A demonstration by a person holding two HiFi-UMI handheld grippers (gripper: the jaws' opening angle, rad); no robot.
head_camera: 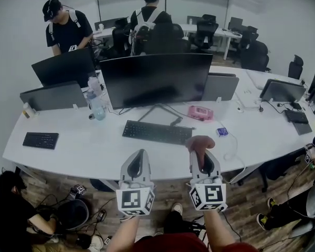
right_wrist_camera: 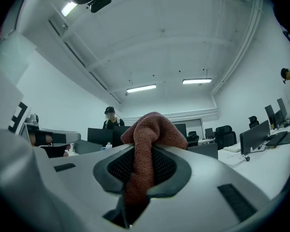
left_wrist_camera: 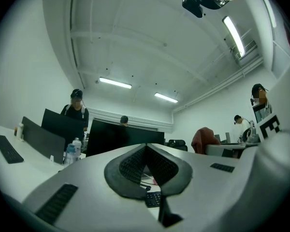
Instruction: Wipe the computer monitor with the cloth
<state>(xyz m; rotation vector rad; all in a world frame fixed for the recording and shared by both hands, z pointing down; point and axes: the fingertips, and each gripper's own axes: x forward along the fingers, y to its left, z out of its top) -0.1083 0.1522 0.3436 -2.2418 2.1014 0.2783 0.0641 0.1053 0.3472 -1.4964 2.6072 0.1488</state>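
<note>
The right gripper (head_camera: 203,152) is clenched on the reddish cloth (head_camera: 199,143) and the left gripper (head_camera: 137,160) is pinched together on nothing, both at the near edge of the white desk (head_camera: 89,148), with the monitor (head_camera: 156,79) farther off behind the keyboard (head_camera: 157,132).

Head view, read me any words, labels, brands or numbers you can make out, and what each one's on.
No text is legible.
Left marker cube and right marker cube: black-and-white square patterns, not letters.
Keyboard: key legends too small.
Bottle: label blurred.
Monitor: dark screen, no brand readable.
</note>
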